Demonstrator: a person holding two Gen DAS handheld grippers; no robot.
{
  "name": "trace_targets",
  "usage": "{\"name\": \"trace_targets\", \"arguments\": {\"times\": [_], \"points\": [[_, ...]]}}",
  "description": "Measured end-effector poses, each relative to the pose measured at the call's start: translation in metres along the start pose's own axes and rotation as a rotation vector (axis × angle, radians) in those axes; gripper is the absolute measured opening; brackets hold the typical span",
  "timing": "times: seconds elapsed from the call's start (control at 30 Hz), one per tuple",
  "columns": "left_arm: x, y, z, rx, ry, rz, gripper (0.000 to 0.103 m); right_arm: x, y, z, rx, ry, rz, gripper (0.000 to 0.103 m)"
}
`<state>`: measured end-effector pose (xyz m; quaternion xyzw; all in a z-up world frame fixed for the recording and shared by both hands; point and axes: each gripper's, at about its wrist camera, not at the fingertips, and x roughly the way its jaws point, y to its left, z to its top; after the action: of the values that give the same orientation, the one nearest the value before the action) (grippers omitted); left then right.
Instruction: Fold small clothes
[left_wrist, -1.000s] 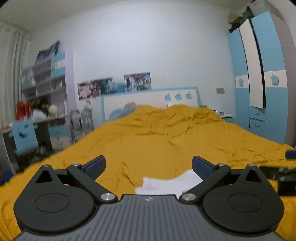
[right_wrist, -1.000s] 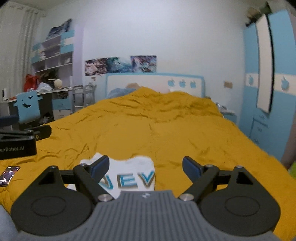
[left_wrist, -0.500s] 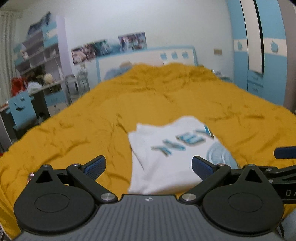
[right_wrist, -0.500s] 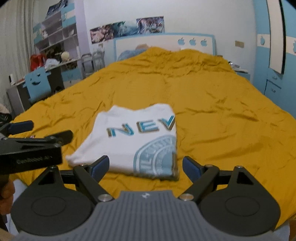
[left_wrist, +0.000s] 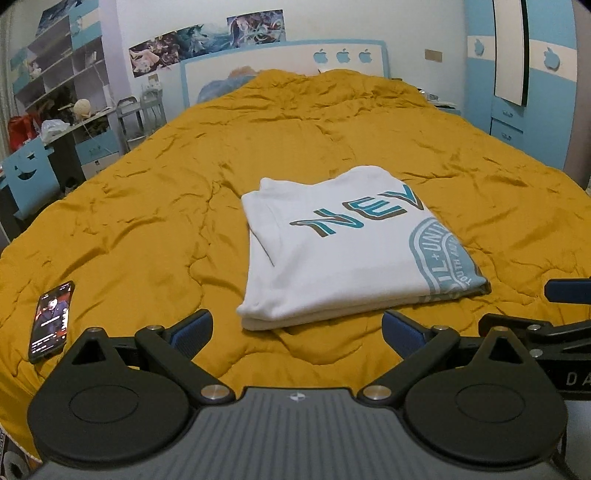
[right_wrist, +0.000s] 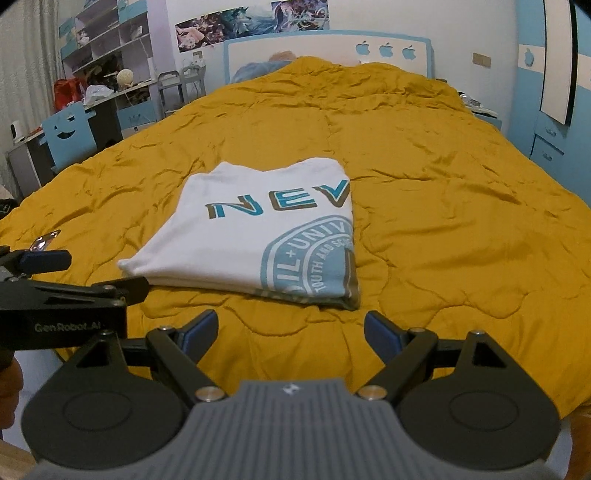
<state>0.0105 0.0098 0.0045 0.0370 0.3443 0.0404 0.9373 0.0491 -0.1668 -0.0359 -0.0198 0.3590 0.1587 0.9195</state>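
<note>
Folded white cotton-like T-shirt (left_wrist: 343, 254) with teal printed lettering — soft, matt cloth | mustard-yellow quilted bed cover (left_wrist: 166, 206) — creased fabric, faint sheen | left gripper (left_wrist: 297, 332), black matt plastic arms, blue pads, bright metal pivot pins, ribbed grey body | right gripper (right_wrist: 290, 334), same finish | black glossy-screened phone (left_wrist: 51, 321).

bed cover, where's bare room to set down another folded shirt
The orange bed cover lies bare beyond the folded white shirt up to the headboard, and to its right. The left is tighter: a phone lies by the near edge.
</note>
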Motion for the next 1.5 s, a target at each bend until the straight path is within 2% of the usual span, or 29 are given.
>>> {"name": "trace_targets", "arguments": {"times": [1.5], "points": [[0.0051,0.0033,-0.0016,0.0,0.03,-0.01,0.103,0.0018,0.0011,-0.0007,0.0,-0.001,0.004,0.082]]}}
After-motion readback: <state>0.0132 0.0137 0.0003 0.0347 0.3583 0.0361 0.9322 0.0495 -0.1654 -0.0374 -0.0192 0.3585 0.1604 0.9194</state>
